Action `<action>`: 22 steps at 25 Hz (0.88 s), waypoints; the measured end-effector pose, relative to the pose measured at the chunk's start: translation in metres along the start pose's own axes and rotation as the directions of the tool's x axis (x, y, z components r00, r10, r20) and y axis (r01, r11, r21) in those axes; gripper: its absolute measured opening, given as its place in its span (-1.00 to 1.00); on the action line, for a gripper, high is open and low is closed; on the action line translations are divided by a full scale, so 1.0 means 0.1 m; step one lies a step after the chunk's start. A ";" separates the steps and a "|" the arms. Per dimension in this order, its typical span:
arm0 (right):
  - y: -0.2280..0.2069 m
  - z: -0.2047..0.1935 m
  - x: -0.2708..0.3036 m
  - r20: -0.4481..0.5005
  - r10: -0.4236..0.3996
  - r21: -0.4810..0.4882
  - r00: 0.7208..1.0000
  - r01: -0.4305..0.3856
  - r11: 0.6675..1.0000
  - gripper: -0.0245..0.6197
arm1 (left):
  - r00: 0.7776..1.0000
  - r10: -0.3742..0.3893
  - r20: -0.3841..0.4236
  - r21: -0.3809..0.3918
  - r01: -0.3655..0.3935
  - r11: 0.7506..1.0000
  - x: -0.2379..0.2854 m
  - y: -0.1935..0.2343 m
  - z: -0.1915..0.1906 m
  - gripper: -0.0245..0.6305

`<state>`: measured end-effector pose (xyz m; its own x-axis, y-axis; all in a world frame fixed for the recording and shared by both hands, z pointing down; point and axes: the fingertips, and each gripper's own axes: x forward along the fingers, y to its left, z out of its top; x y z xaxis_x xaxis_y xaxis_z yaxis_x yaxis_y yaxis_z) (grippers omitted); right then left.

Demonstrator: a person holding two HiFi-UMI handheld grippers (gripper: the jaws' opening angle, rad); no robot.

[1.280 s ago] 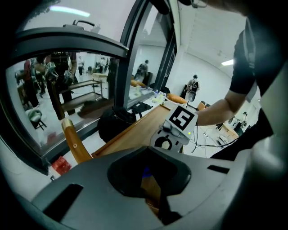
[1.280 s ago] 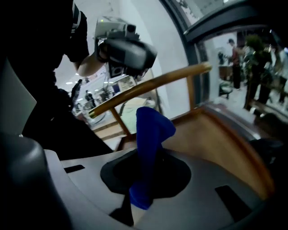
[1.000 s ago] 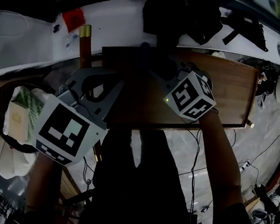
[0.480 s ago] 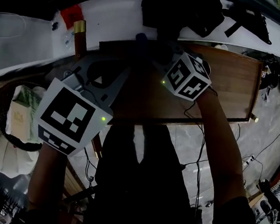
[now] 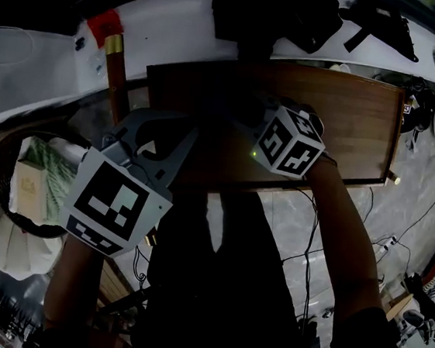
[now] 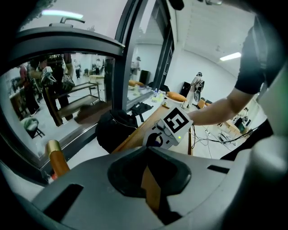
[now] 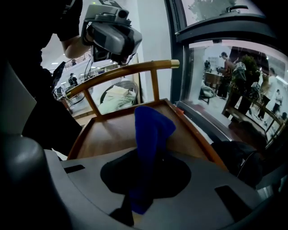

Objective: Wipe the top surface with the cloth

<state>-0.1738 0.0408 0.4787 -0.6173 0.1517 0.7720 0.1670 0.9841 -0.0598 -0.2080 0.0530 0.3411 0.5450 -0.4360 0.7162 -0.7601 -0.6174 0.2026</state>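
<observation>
The wooden table top [image 5: 356, 119] with a raised rim lies in front of me. My right gripper [image 5: 251, 115] hovers over its left half, shut on a blue cloth [image 7: 150, 130] that sticks up from between the jaws above the wood [image 7: 112, 132]. In the head view the cloth is hidden in the dark. My left gripper [image 5: 181, 132] hangs at the table's left near corner; its jaws stand close together with only a thin strip of wood [image 6: 152, 186] showing between them, and nothing held. From the left gripper view, the right gripper's marker cube [image 6: 174, 126] sits over the table.
A chair with a curved wooden back rail [image 7: 128, 69] and a brass-capped post [image 5: 113, 44] stands off the table's left end. A dark bag [image 5: 271, 12] rests on the white ledge behind. A wicker basket [image 5: 2, 184] sits low left. Cables [image 5: 302, 249] trail on the floor.
The right gripper with the cloth slid away from me across the table top, then came back toward the near edge. The left gripper stayed at the left corner.
</observation>
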 end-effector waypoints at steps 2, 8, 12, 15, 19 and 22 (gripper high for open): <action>0.18 -0.07 -0.02 -0.005 0.021 0.006 1.000 -0.021 1.000 -0.72 | 1.000 -0.013 -0.009 0.001 0.013 1.000 0.02 -0.08 -0.02 -0.89; 0.65 -0.23 -0.04 -0.029 0.080 0.011 0.996 -0.080 0.997 -0.71 | 0.996 -0.050 -0.071 0.023 0.052 0.998 0.08 -0.33 -0.21 -0.89; 0.91 -0.31 -0.06 -0.042 0.123 0.004 0.992 -0.123 0.992 -0.72 | 0.987 -0.094 -0.128 0.019 0.098 0.995 0.13 -0.56 -0.43 -0.89; 1.06 -0.35 -0.08 -0.061 0.146 -0.008 0.987 -0.146 0.989 -0.72 | 0.979 -0.125 -0.163 0.033 0.132 0.991 0.16 -0.75 -0.53 -0.89; 1.22 -0.39 -0.08 -0.076 0.176 -0.013 0.981 -0.177 0.984 -0.72 | 0.967 -0.179 -0.183 0.027 0.187 0.982 0.18 -1.00 -0.61 -0.89; 1.34 -0.42 -0.10 -0.104 0.201 -0.045 0.974 -0.206 0.977 -0.72 | 0.957 -0.211 -0.198 0.030 0.221 0.975 0.19 -1.15 -0.65 -0.89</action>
<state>-0.1129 0.1673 0.4899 -0.4880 0.3360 0.8056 0.3252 0.9265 -0.1895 -0.1339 0.1584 0.3751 0.6120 -0.1579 0.7750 -0.6102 -0.7176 0.3357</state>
